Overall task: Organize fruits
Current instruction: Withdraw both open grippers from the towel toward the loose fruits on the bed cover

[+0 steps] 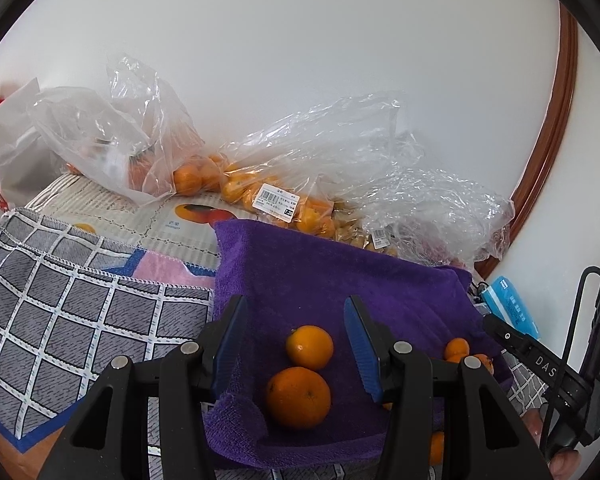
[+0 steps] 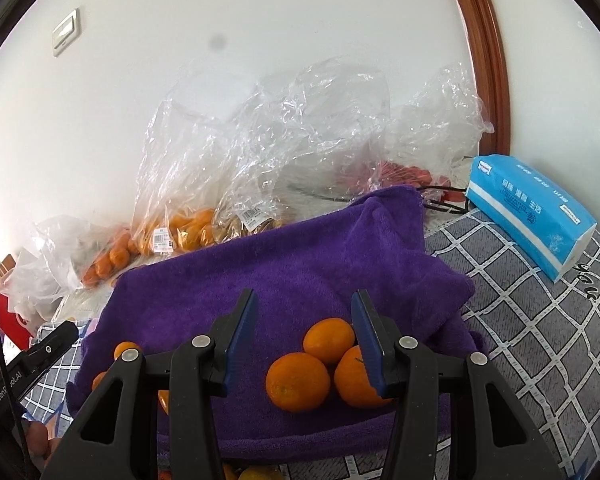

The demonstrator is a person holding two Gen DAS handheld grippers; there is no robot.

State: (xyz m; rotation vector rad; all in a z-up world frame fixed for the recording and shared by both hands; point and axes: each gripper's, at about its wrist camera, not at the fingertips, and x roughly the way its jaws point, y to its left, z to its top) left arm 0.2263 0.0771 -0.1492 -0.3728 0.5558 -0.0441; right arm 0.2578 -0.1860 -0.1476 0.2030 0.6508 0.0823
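Observation:
A purple towel lies on the table and carries loose oranges. In the left wrist view two oranges lie between the open jaws of my left gripper, which holds nothing. More oranges lie to its right. In the right wrist view the towel carries three oranges under my open, empty right gripper. A further orange lies at the left. Clear plastic bags of oranges lie at the back by the wall.
A grey checked cloth covers the table. A blue tissue pack sits at the right. A fruit box lies under the bags. A bag of red fruit and a brown door frame are behind.

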